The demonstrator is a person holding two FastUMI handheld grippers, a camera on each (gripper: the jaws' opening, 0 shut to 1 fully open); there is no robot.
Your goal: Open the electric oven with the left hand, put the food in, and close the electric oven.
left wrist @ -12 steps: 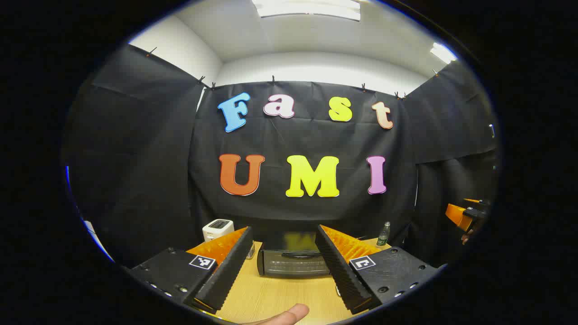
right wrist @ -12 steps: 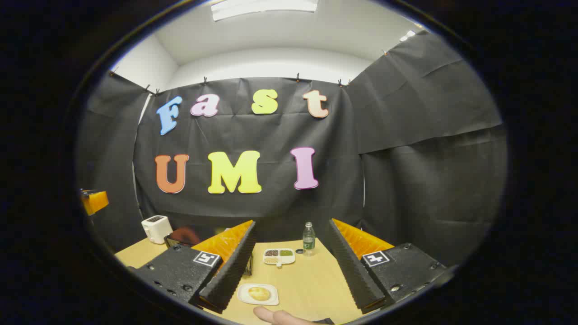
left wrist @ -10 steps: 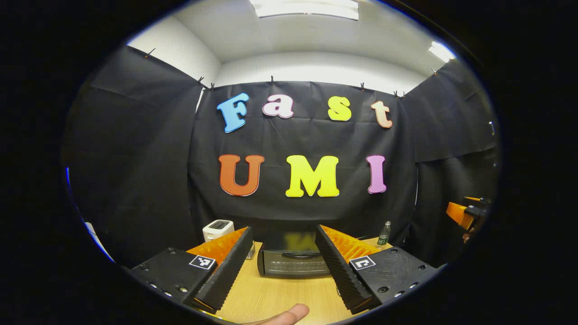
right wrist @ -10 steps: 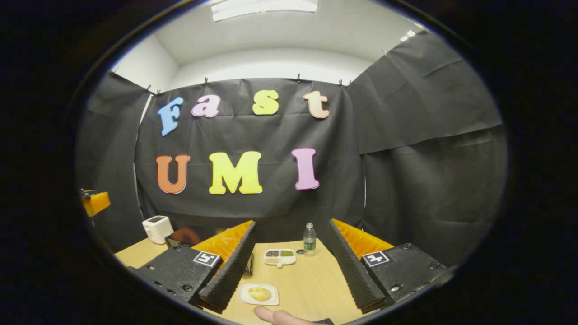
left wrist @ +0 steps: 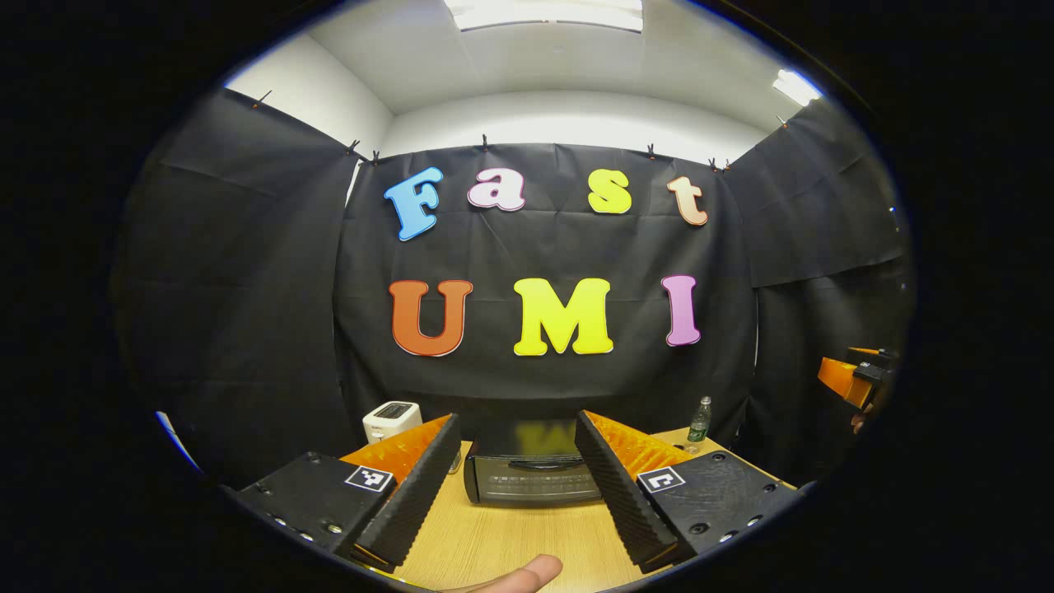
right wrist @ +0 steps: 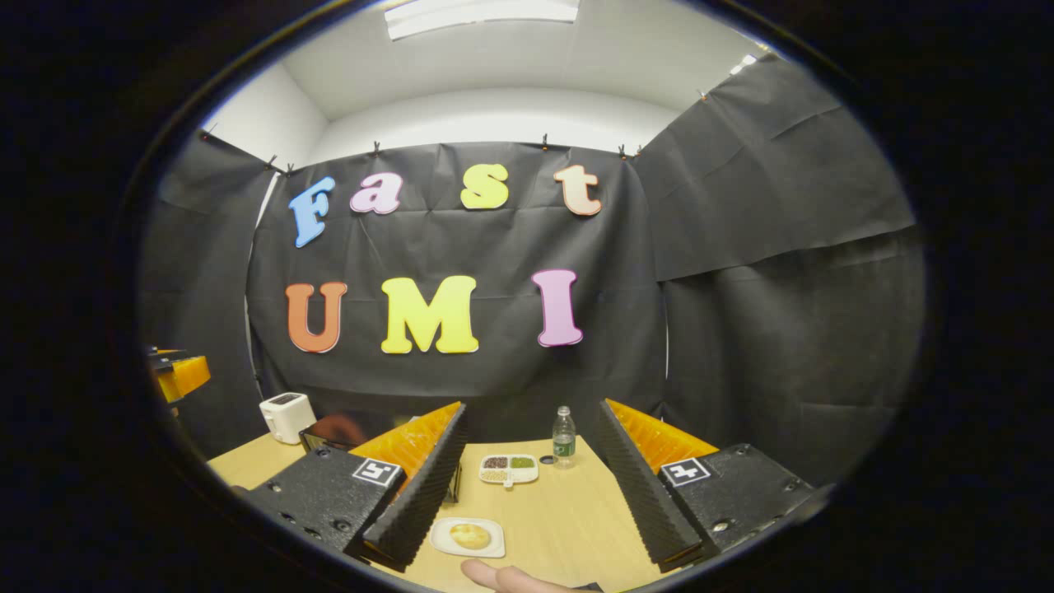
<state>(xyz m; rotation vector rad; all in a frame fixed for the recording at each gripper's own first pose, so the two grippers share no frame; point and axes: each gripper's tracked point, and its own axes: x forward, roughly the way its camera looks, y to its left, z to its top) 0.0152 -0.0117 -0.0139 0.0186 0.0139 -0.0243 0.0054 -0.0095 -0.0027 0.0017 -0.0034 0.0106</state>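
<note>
Wood-grain table [left wrist: 502, 539] fills the bottom centre of both views, under the black cloth wall. In the left gripper view the oven [left wrist: 531, 478] sits low centre, door closed, handle [left wrist: 539, 465] a dark bar across its top edge, framed between the fingers of the left gripper [left wrist: 515, 486], which are spread wide with nothing between them. A white toaster [left wrist: 392, 420] stands lower left, a bottle [left wrist: 699, 420] lower right, and the other gripper shows at the far right edge.

In the right gripper view the right gripper [right wrist: 527, 494] is likewise wide open and empty. The food [right wrist: 470, 536], a round yellowish piece, lies on a small white plate [right wrist: 442, 543] at bottom centre, just right of the left finger. A divided dish [right wrist: 509, 469] and the bottle [right wrist: 563, 435] stand farther back, the toaster [right wrist: 286, 417] at lower left.

My reading is that nothing is started: door shut, food untouched. Risks from here: the thin handle sits high on the door, so a low approach could push the glass and shove the oven back; a pull straight back could drag the light oven across the table; pinching the food could slide the plate
</note>
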